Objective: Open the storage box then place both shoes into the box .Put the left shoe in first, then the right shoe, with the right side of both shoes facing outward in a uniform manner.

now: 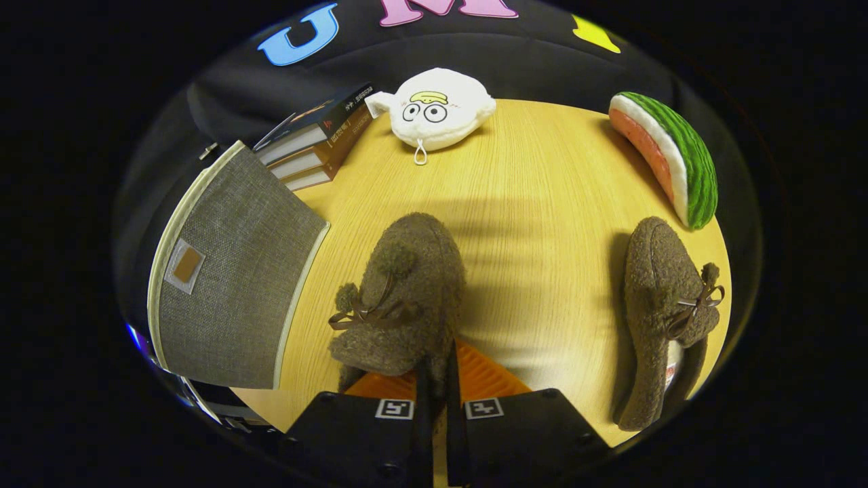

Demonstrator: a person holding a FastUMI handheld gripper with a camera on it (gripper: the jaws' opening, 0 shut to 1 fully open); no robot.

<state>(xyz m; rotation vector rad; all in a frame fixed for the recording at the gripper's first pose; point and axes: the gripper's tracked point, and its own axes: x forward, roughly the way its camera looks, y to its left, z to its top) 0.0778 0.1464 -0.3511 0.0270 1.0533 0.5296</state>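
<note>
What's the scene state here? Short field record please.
gripper: fingers closed on the heel edge of the near shoe
held shoe: brown fuzzy shoe, between the fingers, toe pointing away
other shoe: second brown shoe, on its side on the table
storage box: grey fabric box, lid shut, beside the held shoe
clutter: books, white plush, watermelon plush

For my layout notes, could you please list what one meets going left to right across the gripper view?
Storage box → books → shoe pinched in the tongs → second shoe → watermelon toy.
</note>
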